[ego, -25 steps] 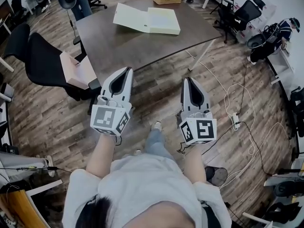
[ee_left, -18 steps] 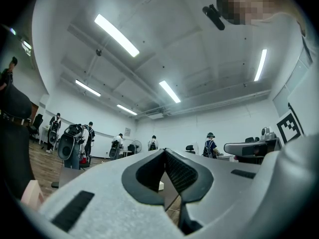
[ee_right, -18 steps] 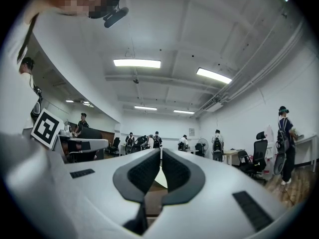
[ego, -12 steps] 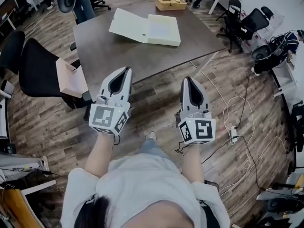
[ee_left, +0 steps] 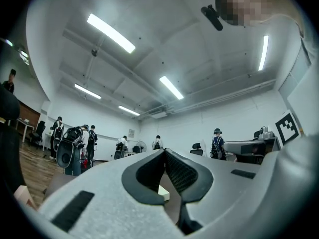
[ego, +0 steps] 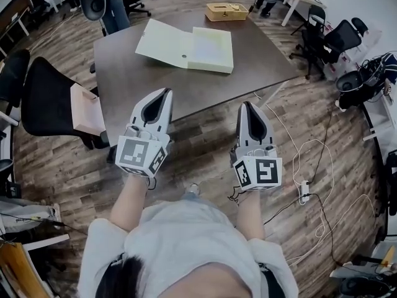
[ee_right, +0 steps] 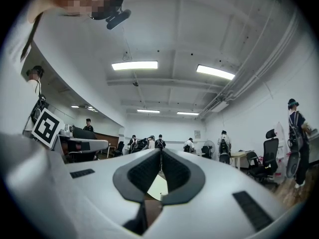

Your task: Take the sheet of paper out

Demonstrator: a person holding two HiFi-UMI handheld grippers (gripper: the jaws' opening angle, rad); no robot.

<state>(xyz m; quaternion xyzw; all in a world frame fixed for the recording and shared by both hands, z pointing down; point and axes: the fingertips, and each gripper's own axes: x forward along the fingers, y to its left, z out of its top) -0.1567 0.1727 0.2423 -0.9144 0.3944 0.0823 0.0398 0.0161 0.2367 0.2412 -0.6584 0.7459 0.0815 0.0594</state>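
Floor: grey-brown wood-plank floor [ego: 62, 166], with the person standing on it a little way short of the table.
Table: dark brown rectangular table [ego: 142, 79], ahead of both grippers.
Chair: black office chair [ego: 46, 101] at the table's left side, with a pale pink flat box [ego: 85, 109] against its seat.
Box file: pale yellow-green cardboard box file [ego: 186, 47], lying open and flat near the table's middle, lid folded out to the left.
Sheet of paper: the right half of the box file shows a pale flat surface. A separate sheet cannot be told from the box itself.
Left gripper: white two-jaw left gripper [ego: 166, 92], jaws closed tip to tip with nothing between them, held over the table's near edge.
Right gripper: white two-jaw right gripper [ego: 245, 104], jaws likewise together and empty, level with the left one and well apart from it.
Wooden box: small light wooden box [ego: 226, 11] at the table's far edge.
Cable: thin white cable [ego: 310, 160] looping over the floor to the right.
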